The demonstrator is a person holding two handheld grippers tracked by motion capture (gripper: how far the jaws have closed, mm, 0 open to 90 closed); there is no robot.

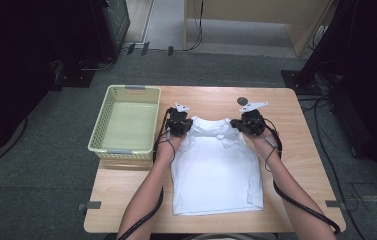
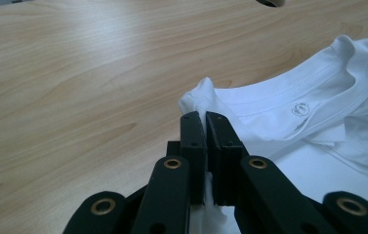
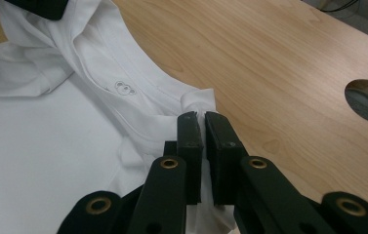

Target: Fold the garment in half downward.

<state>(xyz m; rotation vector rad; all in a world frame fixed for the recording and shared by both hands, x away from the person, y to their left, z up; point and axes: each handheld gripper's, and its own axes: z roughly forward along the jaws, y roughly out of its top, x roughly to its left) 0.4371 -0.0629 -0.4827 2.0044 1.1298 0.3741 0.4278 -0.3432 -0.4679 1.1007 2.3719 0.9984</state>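
White shirt (image 1: 216,170) pinched at its shoulders by left gripper (image 1: 179,123) and right gripper (image 1: 247,124).

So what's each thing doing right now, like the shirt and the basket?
White T-shirt: partly folded, flat on table, shoulders pinched.
Left gripper: fingers shut on the shirt's shoulder.
Right gripper: fingers shut on the other shoulder.
Basket: upright, empty.
Table: holds shirt and basket.

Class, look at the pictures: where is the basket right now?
In the high view the basket sits at the table's left edge, just left of the left gripper and the white shirt.
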